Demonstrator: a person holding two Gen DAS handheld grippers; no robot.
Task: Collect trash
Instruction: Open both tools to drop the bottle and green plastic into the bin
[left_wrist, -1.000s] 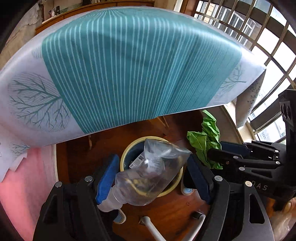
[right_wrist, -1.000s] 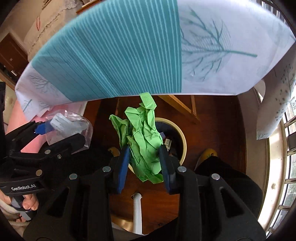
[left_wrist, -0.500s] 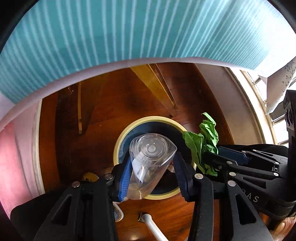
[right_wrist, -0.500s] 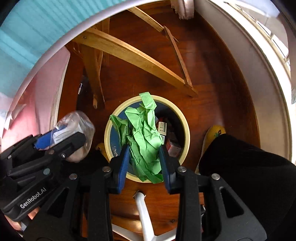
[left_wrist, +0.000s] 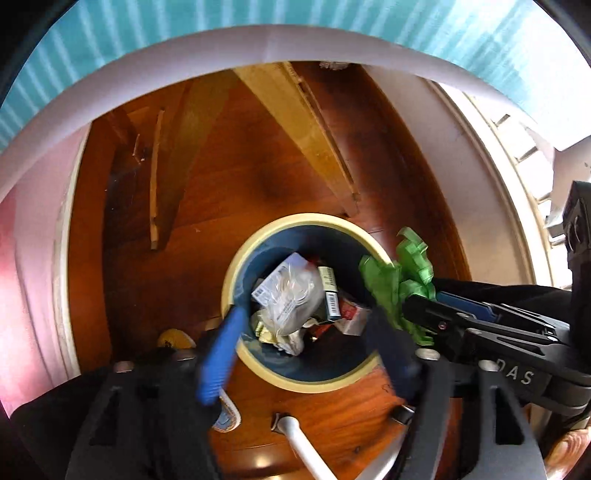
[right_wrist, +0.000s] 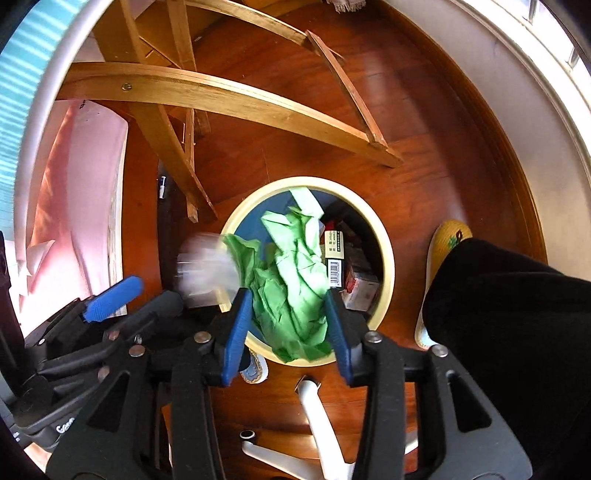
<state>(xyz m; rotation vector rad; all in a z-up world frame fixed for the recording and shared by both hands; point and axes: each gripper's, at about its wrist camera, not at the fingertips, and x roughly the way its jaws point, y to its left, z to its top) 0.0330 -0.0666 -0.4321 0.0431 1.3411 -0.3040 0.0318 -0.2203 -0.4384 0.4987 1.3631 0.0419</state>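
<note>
Wooden floor (left_wrist: 229, 206), teal-clothed bench (left_wrist: 332, 22) overhead; bin (right_wrist: 384, 258) beside chair legs (right_wrist: 221, 96). Left claw (left_wrist: 310, 347) opening, empty; right claw (right_wrist: 286, 325) opening around green paper (right_wrist: 291, 280).

Right gripper (right_wrist: 288, 325) pointing down over the cream-rimmed bin (right_wrist: 384, 254), jaws opening, crumpled green paper (right_wrist: 291, 280) between the blue pads. Left of it, a blurred clear plastic piece (right_wrist: 205, 269) beyond the left gripper (right_wrist: 147, 295). Boxes (right_wrist: 336, 262) inside the bin, past the paper.
</note>
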